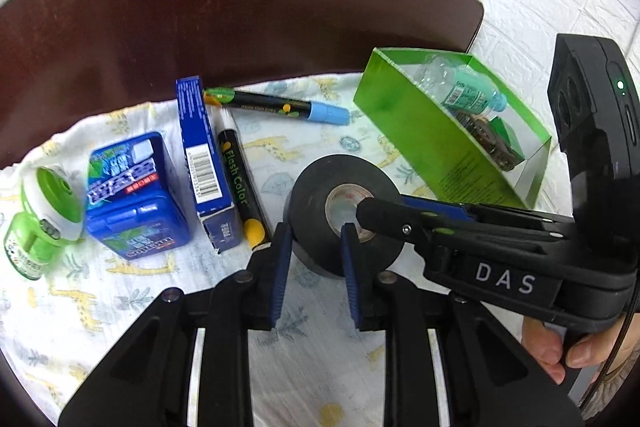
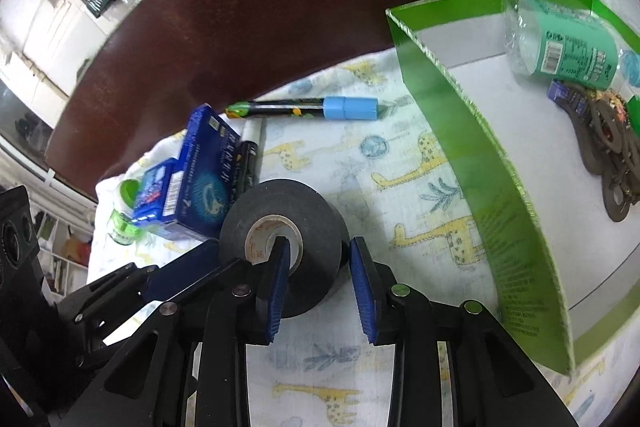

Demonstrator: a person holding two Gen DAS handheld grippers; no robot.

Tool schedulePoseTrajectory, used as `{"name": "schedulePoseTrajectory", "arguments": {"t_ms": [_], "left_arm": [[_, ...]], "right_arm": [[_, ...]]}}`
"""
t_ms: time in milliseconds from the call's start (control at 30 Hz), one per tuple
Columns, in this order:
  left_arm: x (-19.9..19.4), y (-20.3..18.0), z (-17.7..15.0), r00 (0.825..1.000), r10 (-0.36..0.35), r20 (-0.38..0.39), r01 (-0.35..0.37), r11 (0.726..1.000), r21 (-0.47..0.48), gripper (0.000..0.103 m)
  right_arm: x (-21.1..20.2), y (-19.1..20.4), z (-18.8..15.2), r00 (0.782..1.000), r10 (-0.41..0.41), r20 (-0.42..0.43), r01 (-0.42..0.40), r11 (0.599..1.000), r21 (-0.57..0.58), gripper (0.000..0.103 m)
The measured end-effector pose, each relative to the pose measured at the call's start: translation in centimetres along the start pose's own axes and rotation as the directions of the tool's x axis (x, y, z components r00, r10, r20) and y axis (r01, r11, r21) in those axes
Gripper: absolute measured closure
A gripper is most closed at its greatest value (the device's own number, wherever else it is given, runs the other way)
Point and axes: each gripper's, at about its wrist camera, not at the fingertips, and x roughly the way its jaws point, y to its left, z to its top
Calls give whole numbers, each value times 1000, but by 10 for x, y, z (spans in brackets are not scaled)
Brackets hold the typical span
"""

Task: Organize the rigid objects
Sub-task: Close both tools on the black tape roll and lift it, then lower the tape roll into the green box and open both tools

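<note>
I see a black tape roll (image 1: 344,215) lying flat on a giraffe-print cloth (image 1: 304,343), just beside a green box (image 1: 420,135). My left gripper (image 1: 316,247) is narrowed on the roll's near wall: one finger sits outside the rim, the other inside the core. My right gripper (image 2: 320,259) grips the opposite wall the same way, one finger (image 2: 280,267) inside the core, the other against the outer face. Both pairs of jaws clamp the roll.
</note>
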Motion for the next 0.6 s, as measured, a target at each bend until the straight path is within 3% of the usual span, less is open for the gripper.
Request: {"name": "schedulePoseTrajectory", "arguments": {"t_ms": [300,600], "left_arm": [[-41,-43,15,994,21,111,-31,995,91,81],[-43,-112,35,989,-34,146,-1,972,236,81]], "right_arm": [[-57,0,2,990,44,136,-41,999,-27,69],[-111,-43,5,967,24,254,-34,999,35,69]]}}
